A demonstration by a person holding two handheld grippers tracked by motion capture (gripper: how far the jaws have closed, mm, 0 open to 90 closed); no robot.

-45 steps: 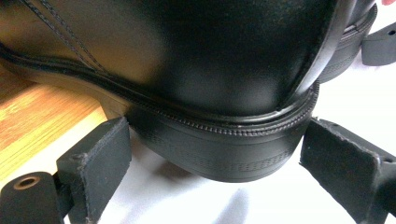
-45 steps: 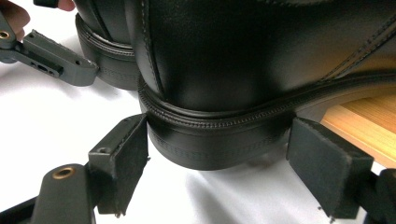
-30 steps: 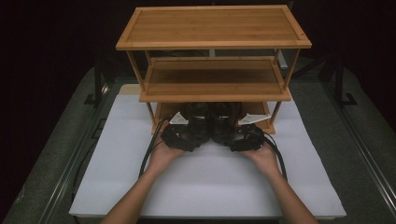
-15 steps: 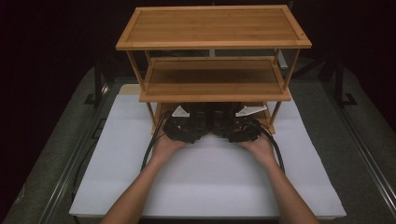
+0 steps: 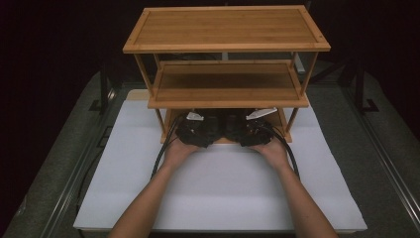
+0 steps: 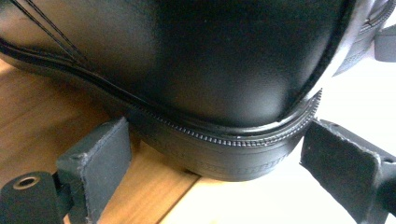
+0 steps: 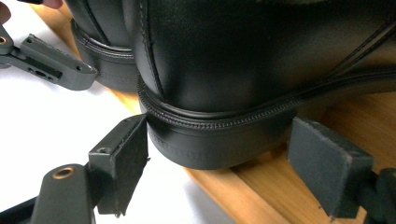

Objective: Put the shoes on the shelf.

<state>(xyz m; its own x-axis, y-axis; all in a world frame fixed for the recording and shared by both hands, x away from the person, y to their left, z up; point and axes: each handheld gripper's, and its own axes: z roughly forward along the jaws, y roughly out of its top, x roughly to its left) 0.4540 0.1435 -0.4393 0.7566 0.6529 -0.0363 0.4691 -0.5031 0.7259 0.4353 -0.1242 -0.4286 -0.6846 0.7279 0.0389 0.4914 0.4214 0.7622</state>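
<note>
left gripper [image 6: 215, 163]: fingers spread, straddling left shoe [image 6: 210, 70] heel at 12 o'clock, ready to pinch
right gripper [image 7: 224, 168]: fingers spread around right shoe [image 7: 243, 70] heel on rack [image 5: 225, 96] base

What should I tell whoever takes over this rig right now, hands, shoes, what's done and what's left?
Left tongs: open, jaws either side of the heel of the left black shoe, not clamped.
Right tongs: open, jaws either side of the heel of the right black shoe, not clamped.
Both shoes stand side by side on the bottom tier of the wooden rack, heels overhanging its front edge above the white mat.
Done: both tongs lined up at the heels.
Left: probably close on each heel, then move the shoes; the middle and top tiers are bare.
</note>
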